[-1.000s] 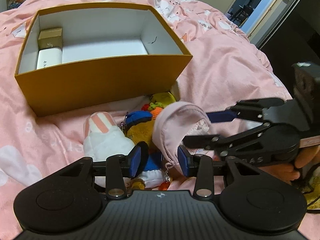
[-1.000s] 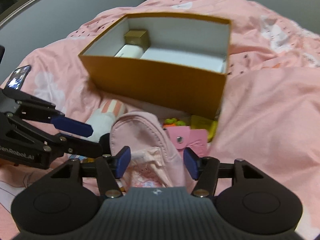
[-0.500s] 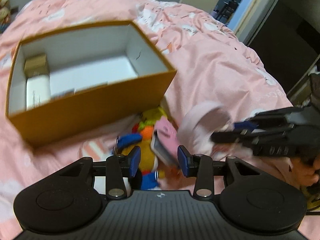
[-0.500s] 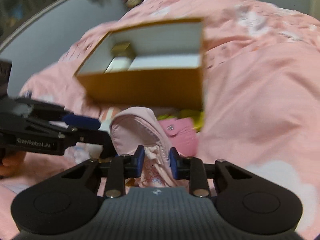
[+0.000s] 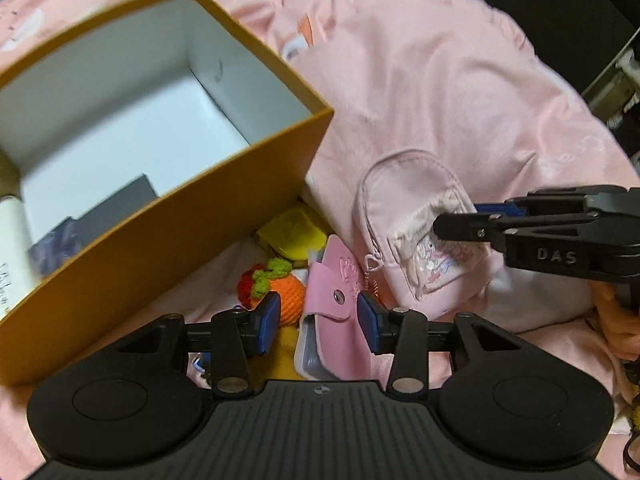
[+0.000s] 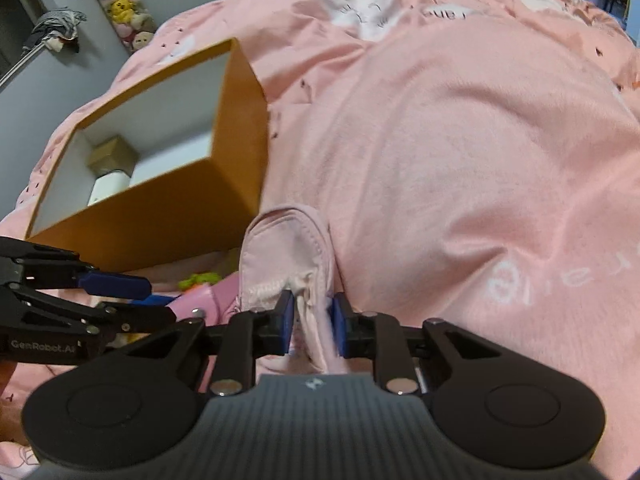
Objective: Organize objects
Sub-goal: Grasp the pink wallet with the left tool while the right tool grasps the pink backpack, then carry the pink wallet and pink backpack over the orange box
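A pink mini backpack (image 5: 404,200) lies on the pink bedspread right of the toy pile. My right gripper (image 6: 313,324) is closing on it, and its pads pinch the fabric by the front pocket (image 5: 434,264). In the left wrist view the right gripper (image 5: 456,220) reaches in from the right. My left gripper (image 5: 318,320) hovers above a pink snap wallet (image 5: 332,292). Its jaws are opening slightly and the pads stand clear of the wallet. An orange box (image 5: 200,208) with a white inside stands open at the left.
A crochet orange and strawberry (image 5: 280,288) and a yellow item (image 5: 296,232) lie by the box's near corner. Inside the box (image 6: 160,208) are a gold carton (image 6: 114,156), a white carton (image 6: 110,186) and a dark flat item (image 5: 116,208). A hand (image 5: 620,320) shows at the right.
The right jaws closed on the pink backpack and drew it rightward, away from the left gripper. The left gripper swung right over the pink wallet. Both views rolled.
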A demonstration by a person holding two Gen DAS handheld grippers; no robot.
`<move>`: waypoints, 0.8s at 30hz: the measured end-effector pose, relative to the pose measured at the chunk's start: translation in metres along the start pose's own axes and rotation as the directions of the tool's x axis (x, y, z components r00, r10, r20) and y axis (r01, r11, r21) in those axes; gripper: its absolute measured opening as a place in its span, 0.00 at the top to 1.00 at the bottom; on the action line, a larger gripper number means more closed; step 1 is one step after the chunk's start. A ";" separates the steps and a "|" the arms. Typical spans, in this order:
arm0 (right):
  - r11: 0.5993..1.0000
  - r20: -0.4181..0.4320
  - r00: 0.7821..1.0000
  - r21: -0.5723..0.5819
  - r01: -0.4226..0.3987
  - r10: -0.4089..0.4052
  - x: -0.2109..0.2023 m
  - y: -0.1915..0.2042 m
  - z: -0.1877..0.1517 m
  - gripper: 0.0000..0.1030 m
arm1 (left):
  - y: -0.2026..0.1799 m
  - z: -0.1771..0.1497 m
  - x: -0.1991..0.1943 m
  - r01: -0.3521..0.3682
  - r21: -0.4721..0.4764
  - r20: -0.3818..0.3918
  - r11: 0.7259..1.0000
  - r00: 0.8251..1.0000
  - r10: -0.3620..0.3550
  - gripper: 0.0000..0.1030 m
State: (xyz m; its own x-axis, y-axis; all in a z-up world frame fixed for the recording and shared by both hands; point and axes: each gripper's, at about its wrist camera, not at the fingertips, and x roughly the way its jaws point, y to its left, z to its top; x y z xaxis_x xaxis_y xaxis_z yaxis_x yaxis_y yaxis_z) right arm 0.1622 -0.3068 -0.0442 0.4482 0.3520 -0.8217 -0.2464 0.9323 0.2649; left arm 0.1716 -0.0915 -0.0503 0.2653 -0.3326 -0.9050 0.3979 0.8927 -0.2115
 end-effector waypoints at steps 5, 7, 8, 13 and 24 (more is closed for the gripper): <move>1.000 -0.020 1.000 0.019 -0.013 0.014 0.008 -0.010 0.000 0.82 | -0.004 0.007 0.019 0.011 0.019 -0.055 1.000 0.998 -0.010 0.53; 0.999 -0.028 0.999 0.032 -0.023 0.024 0.012 -0.013 0.000 0.82 | -0.008 0.009 0.025 0.005 0.030 -0.076 1.000 0.997 -0.003 0.53; 0.999 -0.032 0.999 0.038 -0.028 0.029 0.013 -0.014 0.001 0.82 | -0.009 0.009 0.028 0.001 0.034 -0.085 0.999 0.996 0.002 0.54; 0.998 -0.039 0.998 0.040 -0.038 0.040 0.018 -0.016 0.002 0.82 | -0.015 0.006 0.037 -0.018 0.047 -0.105 0.999 0.994 0.023 0.67; 0.998 0.003 0.998 -0.002 -0.058 0.058 -0.002 -0.002 0.001 0.86 | -0.008 -0.038 -0.024 -0.031 -0.114 0.082 0.993 0.996 0.041 0.69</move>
State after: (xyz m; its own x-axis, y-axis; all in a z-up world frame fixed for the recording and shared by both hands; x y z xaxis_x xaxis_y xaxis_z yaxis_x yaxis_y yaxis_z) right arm 0.1623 -0.3094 -0.0428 0.4356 0.4057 -0.8035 -0.2737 0.9101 0.3112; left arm 0.1288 -0.0793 -0.0407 0.3522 -0.3195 -0.8797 0.2863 0.9317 -0.2237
